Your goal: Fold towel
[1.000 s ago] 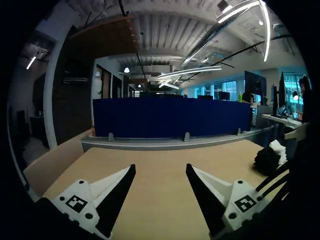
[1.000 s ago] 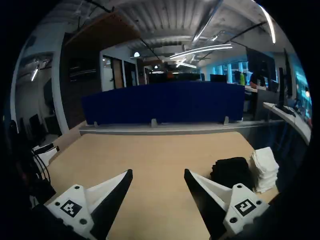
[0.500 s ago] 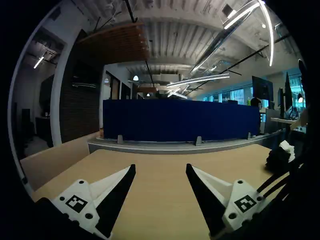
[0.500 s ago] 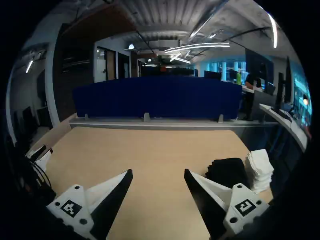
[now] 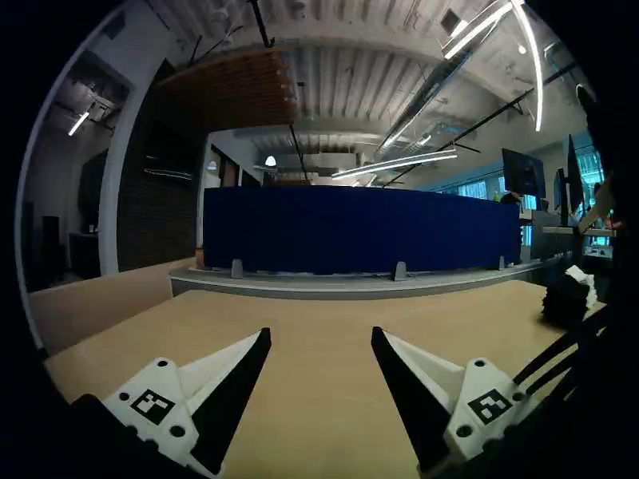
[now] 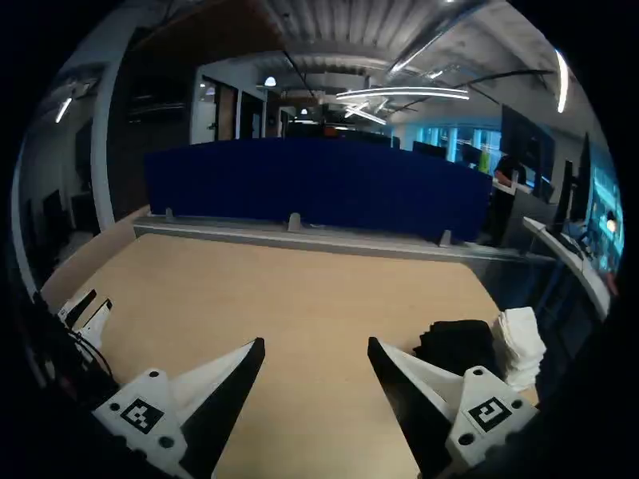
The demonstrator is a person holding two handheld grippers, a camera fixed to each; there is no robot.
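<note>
Item 1, left gripper [image 5: 320,330]: I see its fingers spread wide, held low over the table [image 5: 319,307].
Item 2, right gripper [image 6: 315,341]: fingers spread the same way, over the same table.
Item 3, black towels [image 6: 457,343]: folded stack near the table's right edge, just beyond my right gripper's right finger.
Item 4, white towels [image 6: 521,345]: folded stack just beside the black one, on its outer side.
Item 5, blue divider [image 6: 319,188]: upright along the table's far edge.
</note>
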